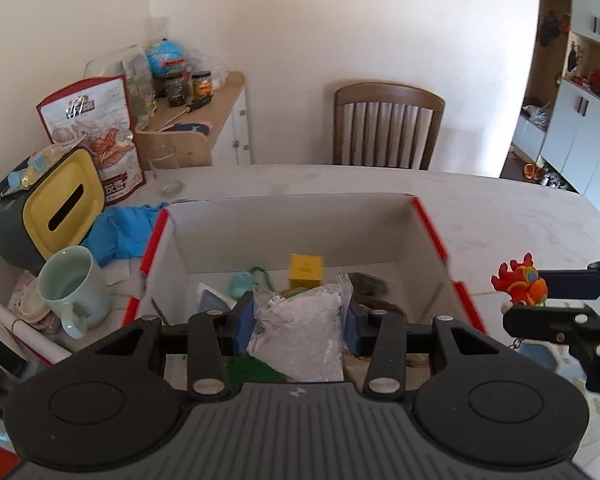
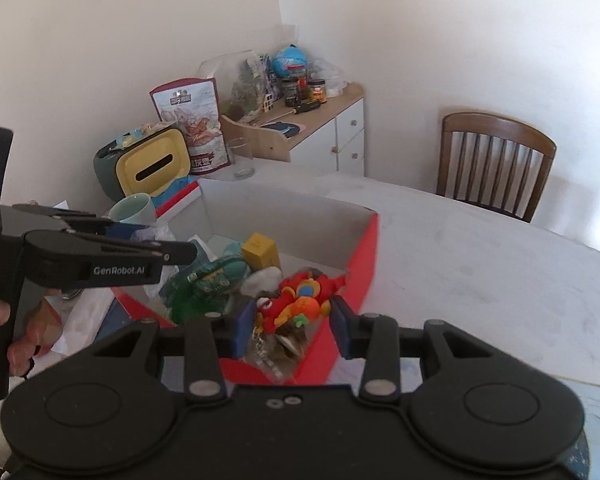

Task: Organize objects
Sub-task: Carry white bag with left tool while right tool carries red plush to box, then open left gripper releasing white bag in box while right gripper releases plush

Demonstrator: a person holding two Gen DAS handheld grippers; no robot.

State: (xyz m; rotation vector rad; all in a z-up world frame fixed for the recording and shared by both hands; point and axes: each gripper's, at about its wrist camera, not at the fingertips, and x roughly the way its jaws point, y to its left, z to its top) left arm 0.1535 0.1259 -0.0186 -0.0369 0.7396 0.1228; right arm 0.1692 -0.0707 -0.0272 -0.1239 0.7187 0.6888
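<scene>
Two grippers are loaded, both poised at the red-edged cardboard box (image 1: 430,232) on the pale table (image 1: 500,208). The left gripper (image 1: 300,322) is clenched on a clear plastic bag of white granules (image 1: 304,336), its blue pads pressing the bag's sides above the box's near end. That bag looks soft and shifting, probably slippery film; a squeeze across its full middle, as here, seems safest, since a corner pinch might let it slump or tear. The right gripper (image 2: 292,320) grips a red and orange plush toy (image 2: 300,300) over the box's near right corner; it is light, squashy and forgiving to hold by the body.

Inside the box already lie a yellow cube box (image 1: 306,270), a teal item (image 1: 242,284) and a green packet (image 2: 204,280), leaving less free floor. To the left stand a pale green mug (image 1: 74,288), a blue cloth (image 1: 120,232) and a yellow-lidded tissue holder (image 1: 64,204), close to the box wall. A wooden chair (image 1: 386,126) waits beyond the table.
</scene>
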